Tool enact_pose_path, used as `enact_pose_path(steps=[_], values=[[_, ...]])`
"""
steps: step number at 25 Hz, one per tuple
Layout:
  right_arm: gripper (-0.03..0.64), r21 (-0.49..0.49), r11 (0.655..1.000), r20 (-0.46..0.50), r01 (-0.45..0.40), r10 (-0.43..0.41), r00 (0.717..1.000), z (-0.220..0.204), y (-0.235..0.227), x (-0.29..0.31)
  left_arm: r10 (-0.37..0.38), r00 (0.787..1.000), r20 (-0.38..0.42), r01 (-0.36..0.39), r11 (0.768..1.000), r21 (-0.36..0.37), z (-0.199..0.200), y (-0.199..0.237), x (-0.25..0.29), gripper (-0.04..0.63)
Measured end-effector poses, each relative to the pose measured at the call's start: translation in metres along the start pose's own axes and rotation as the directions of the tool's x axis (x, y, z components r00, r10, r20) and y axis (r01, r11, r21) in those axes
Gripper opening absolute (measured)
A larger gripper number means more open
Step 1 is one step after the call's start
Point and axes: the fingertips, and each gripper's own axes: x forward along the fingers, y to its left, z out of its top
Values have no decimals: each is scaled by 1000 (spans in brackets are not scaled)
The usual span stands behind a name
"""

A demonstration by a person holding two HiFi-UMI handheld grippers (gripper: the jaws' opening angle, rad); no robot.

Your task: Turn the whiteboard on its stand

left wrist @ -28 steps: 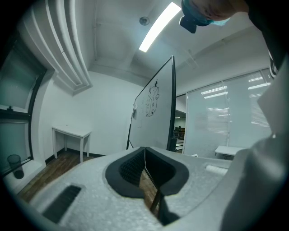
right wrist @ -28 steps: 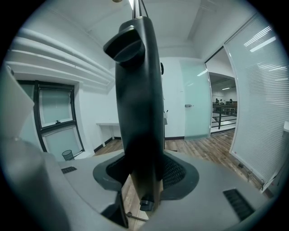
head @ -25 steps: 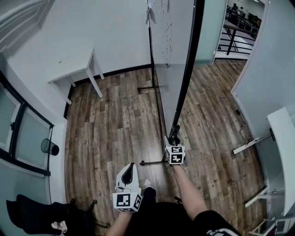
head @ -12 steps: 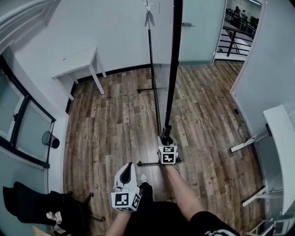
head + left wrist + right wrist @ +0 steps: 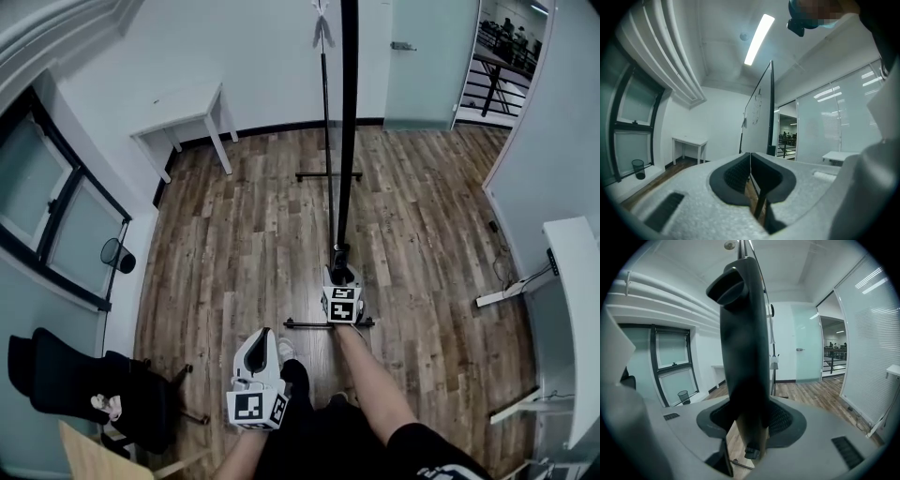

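Gripping the whiteboard (image 5: 348, 112) frame in your right gripper (image 5: 339, 270), left gripper (image 5: 262, 343) shut and empty, you're mid-turn; swing it round next.

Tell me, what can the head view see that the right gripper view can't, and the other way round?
Only the head view shows the left gripper, held low and apart from the board, and the person's forearm. Only the right gripper view shows the ceiling and, close up, the right gripper shut on the whiteboard's dark edge. Both show the whiteboard, the wooden floor, the small bin and the door.
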Motion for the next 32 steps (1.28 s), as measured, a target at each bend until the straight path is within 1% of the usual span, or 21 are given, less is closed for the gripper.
enact_pose_path(steps=[2, 4, 7, 10, 17, 24, 27, 32], values=[[179, -11, 1000, -6, 0, 0, 1000, -4, 2, -8, 23, 1000, -4, -23, 1000, -12, 0, 0, -15, 18], [179, -15, 1000, -2, -4, 4, 1000, -7, 4, -14, 30, 1000, -5, -30, 1000, -9, 0, -1, -25, 18], [179, -12, 1000, -5, -3, 3, 1000, -13, 9, -22, 25, 1000, -6, -25, 1000, 1, 3, 2, -33, 18], [179, -13, 1000, -12, -2, 2, 1000, -19, 18, -31, 12, 1000, -5, -12, 1000, -9, 6, 7, -35, 18], [179, -13, 1000, -1, 18, -18, 1000, -25, 24, -52, -62, 998, -26, 61, 998, -32, 2, 16, -26, 18], [179, -3, 1000, -2, 26, -26, 1000, -38, 32, -68, -139, 989, -49, 136, 989, -50, -3, 32, -14, 18], [179, -2, 1000, -1, 30, -30, 1000, -46, 33, -73, -164, 985, -53, 162, 986, -50, -11, 32, -13, 18], [179, -1, 999, 8, 36, -36, 999, -47, 32, -84, -203, 977, -69, 200, 978, -58, -13, 24, -10, 18]])
